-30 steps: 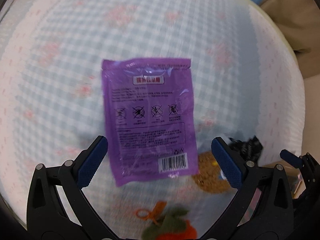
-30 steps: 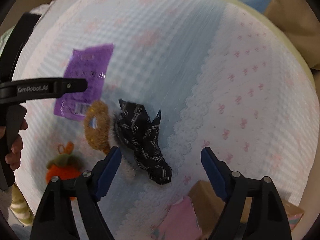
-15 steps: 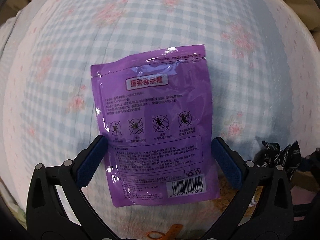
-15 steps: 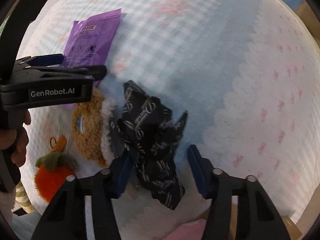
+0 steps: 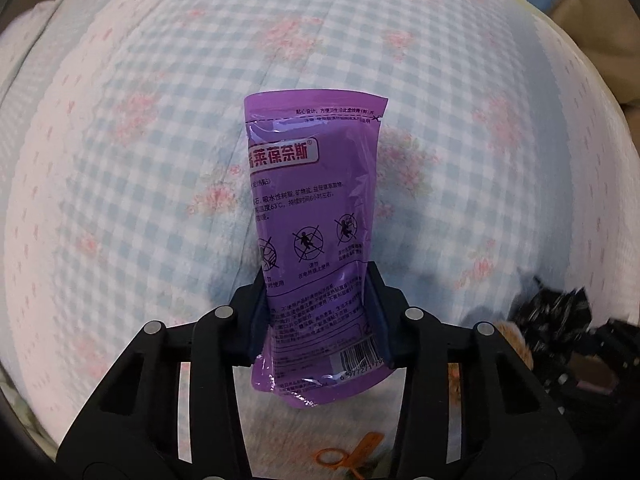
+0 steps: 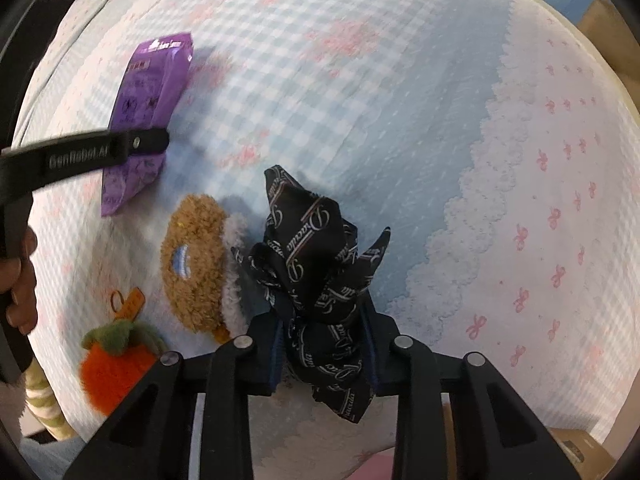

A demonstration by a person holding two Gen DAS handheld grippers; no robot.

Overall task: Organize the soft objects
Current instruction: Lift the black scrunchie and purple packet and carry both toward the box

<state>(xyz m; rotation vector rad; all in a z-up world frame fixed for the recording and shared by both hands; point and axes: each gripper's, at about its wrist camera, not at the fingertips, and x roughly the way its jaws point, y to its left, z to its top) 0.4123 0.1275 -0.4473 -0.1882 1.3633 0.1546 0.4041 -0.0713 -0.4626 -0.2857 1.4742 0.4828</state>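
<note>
My left gripper (image 5: 318,312) is shut on a purple printed pouch (image 5: 312,208), squeezing its lower half so it bows upward off the bed. The pouch (image 6: 150,92) and left gripper (image 6: 132,146) also show at the upper left of the right wrist view. My right gripper (image 6: 324,344) is shut on a black scarf with white lettering (image 6: 316,264), bunched between its pads. A brown fuzzy plush ring (image 6: 194,260) lies just left of the scarf. An orange plush fruit with green leaves (image 6: 114,364) lies at the lower left.
Everything lies on a bed cover (image 6: 360,80) with blue checks and pink flowers, and a white border with pink bows at the right. A cardboard box corner (image 6: 580,452) shows at the lower right. A striped green cloth (image 6: 44,404) hangs at the bed's left edge.
Both grippers have closed: the left on the purple pouch, which now bows up, the right on the black scarf. Both had moved down toward these objects.
</note>
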